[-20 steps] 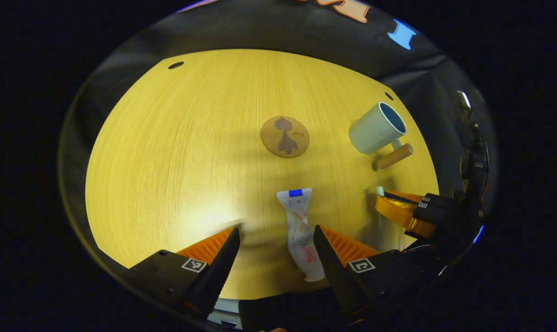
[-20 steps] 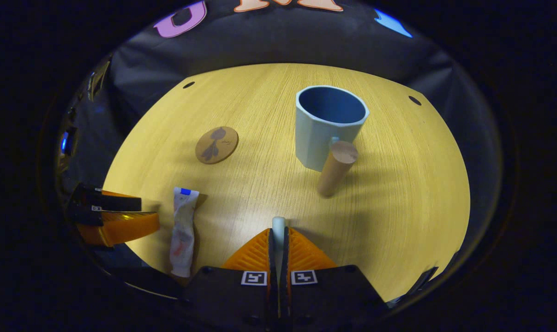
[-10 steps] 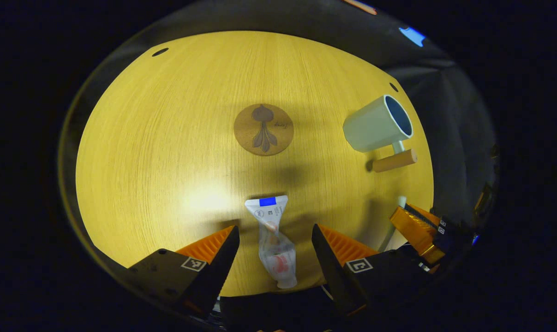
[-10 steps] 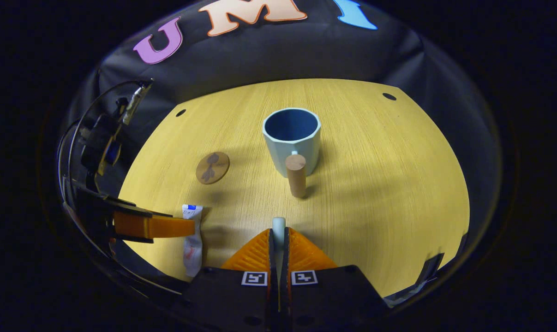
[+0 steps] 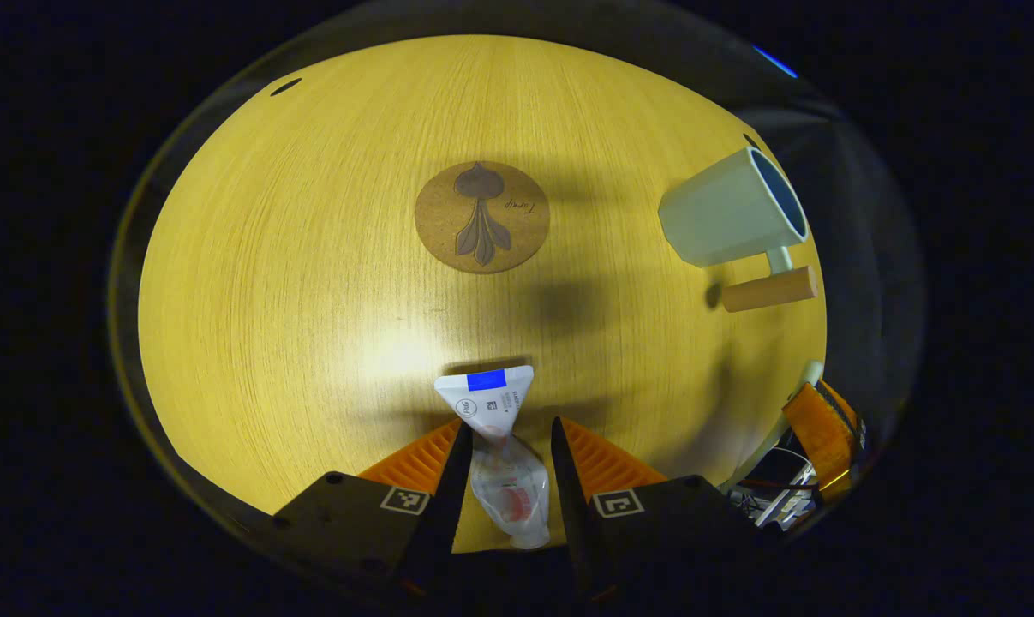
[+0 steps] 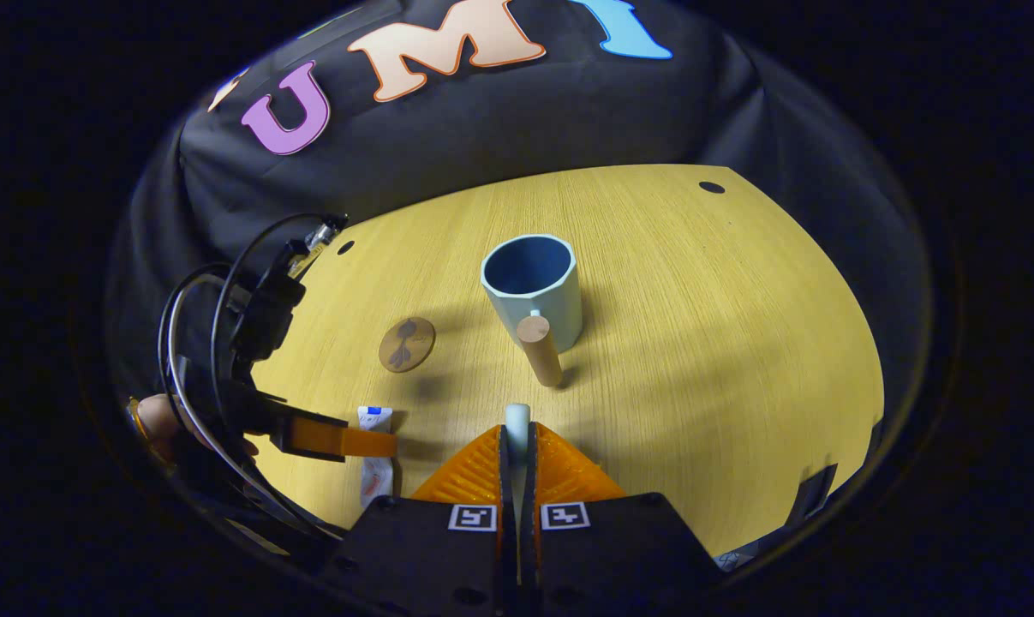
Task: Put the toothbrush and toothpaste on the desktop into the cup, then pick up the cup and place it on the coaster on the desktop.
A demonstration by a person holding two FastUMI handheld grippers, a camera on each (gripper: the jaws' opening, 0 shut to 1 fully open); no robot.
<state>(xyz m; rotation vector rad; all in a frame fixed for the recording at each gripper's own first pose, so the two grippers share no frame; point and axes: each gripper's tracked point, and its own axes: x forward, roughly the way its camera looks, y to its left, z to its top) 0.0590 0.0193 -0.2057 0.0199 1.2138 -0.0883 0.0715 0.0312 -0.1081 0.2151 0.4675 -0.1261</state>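
Between the left gripper's [image 5: 506,441] narrowed fingers lies the toothpaste [image 5: 499,446] on the desktop [image 5: 311,257]; contact on both sides cannot be confirmed. The right gripper [image 6: 517,446] pinches the toothbrush [image 6: 517,422]. The left gripper view resolves the coaster [image 5: 482,217] pattern; the right gripper view exposes the cup [image 6: 534,287] interior.

You have a yellow wood-grain tabletop [image 5: 311,257] under everything, its grain running away from you in the left gripper view and a bright patch of glare near its middle. Small dark round holes [image 5: 285,86] sit near its far corners; you can see another hole [image 6: 711,187] at the far right in the right gripper view. Behind the tabletop hangs the black cloth wall [image 6: 499,137], creased and folded where it meets the table's far edge.
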